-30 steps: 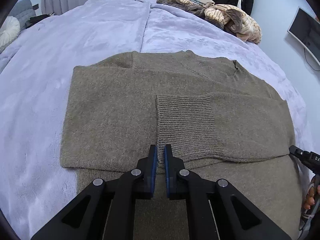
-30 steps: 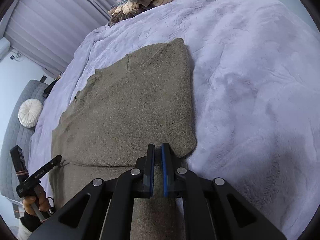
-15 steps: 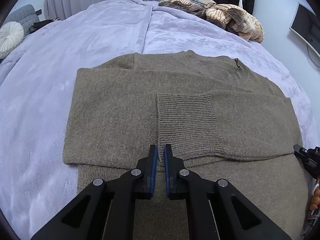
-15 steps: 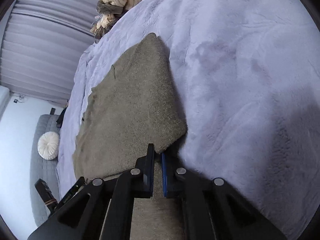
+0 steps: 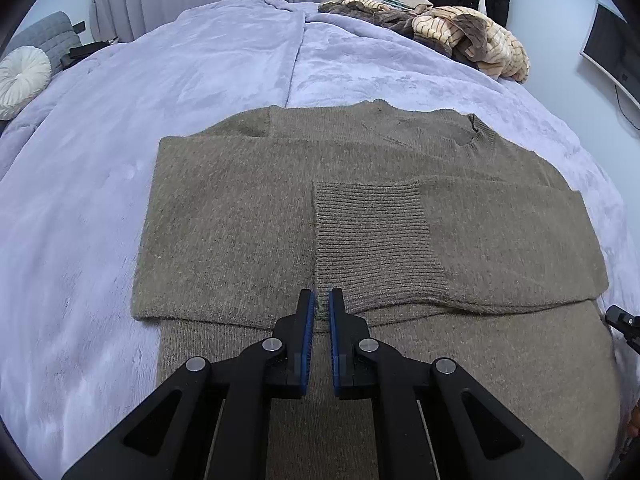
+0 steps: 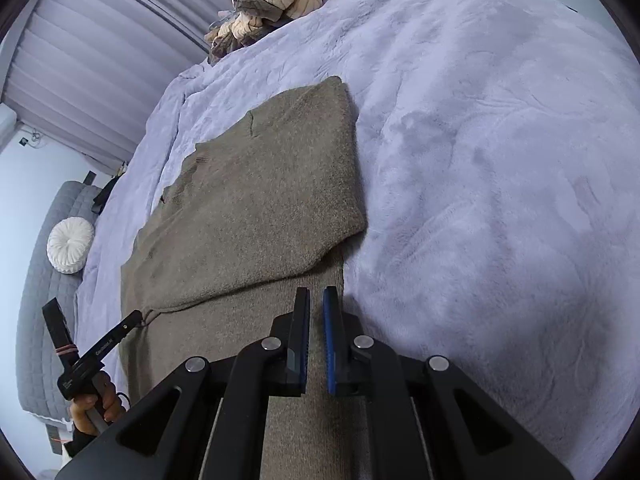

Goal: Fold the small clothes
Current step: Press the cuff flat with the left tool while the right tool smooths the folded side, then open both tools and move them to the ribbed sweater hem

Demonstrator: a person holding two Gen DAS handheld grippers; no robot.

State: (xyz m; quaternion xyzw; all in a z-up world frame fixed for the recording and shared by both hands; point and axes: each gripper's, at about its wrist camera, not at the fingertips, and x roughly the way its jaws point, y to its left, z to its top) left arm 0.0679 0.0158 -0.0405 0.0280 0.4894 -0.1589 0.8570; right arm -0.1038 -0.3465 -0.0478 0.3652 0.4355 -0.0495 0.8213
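Observation:
A brown knit sweater (image 5: 248, 216) lies flat on the lavender bed cover (image 5: 120, 100), both sleeves folded across its body, a ribbed cuff (image 5: 372, 232) in the middle. My left gripper (image 5: 322, 300) hovers just above the lower edge of the folded sleeves, jaws nearly shut with a narrow gap, holding nothing. In the right wrist view the sweater (image 6: 256, 208) runs up the frame. My right gripper (image 6: 316, 300) is over its right edge, jaws nearly shut with a narrow gap, empty. The left gripper (image 6: 134, 317) shows at the sweater's left side.
A pile of striped beige and brown clothes (image 5: 460, 36) sits at the far end of the bed. A round white cushion (image 5: 22, 76) lies on a grey sofa at left. A monitor (image 5: 612, 56) hangs on the right wall.
The right gripper swung and tilted over the sweater's right edge, its jaw gap widening slightly. The left gripper stayed above the sleeves, drifting back a little.

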